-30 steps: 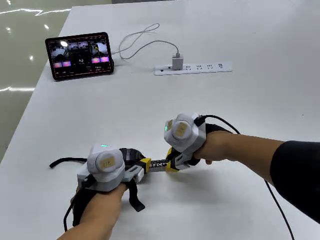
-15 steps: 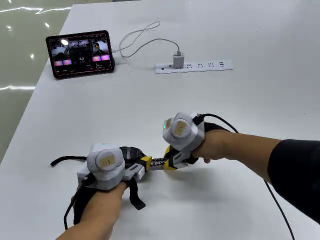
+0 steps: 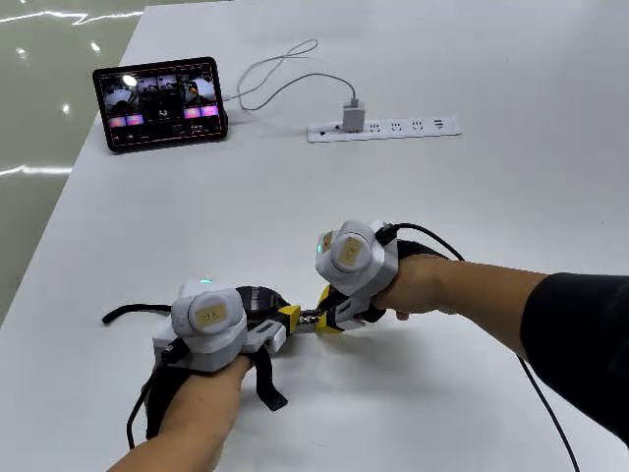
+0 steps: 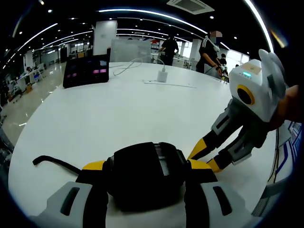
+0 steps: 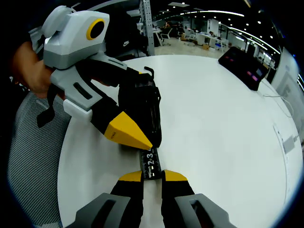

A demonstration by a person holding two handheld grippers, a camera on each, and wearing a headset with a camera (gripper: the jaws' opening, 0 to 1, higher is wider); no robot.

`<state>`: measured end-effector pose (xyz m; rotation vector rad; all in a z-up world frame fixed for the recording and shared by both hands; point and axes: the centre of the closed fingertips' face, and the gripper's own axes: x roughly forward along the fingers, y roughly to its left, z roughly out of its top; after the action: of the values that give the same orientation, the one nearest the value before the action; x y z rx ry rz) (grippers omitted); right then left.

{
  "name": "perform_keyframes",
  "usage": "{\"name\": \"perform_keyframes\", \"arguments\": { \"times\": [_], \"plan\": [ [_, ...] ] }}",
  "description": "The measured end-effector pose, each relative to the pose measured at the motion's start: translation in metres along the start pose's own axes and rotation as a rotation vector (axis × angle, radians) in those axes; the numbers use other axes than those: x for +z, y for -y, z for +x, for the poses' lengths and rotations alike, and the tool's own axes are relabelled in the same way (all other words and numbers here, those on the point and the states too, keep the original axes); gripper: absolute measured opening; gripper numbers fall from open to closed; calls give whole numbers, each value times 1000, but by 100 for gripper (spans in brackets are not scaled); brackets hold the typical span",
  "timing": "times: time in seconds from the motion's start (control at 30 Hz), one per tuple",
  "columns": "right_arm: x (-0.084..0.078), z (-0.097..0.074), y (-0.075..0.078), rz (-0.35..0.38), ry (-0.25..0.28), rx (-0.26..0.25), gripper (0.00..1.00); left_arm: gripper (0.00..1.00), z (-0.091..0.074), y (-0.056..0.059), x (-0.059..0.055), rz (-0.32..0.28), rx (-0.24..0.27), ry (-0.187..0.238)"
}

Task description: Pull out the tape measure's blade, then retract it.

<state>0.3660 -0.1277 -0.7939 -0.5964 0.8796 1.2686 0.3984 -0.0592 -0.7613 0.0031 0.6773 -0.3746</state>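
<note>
Blade shorter than before, right gripper pinching its numbered end; left gripper clamps black tape measure.

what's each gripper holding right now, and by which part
The left gripper clamps the tape measure case across its two sides. The right gripper pinches the blade between its fingers, close to the case, with a short length drawn out.

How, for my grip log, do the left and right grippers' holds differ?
The left gripper clamps the tape measure's black case, jaws spread wide; the right gripper pinches its thin blade, jaws nearly together. The left gripper lies low; the right gripper slants down from above. Both have yellow-tipped jaws.
</note>
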Motion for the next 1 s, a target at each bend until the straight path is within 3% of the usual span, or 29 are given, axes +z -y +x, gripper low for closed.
{"name": "perform_keyframes", "arguments": {
  "times": [1.0],
  "plan": [
    [17, 11, -2, 2, 50, 14, 10, 60, -1, -1, 0, -19, -7, -1]
  ]
}}
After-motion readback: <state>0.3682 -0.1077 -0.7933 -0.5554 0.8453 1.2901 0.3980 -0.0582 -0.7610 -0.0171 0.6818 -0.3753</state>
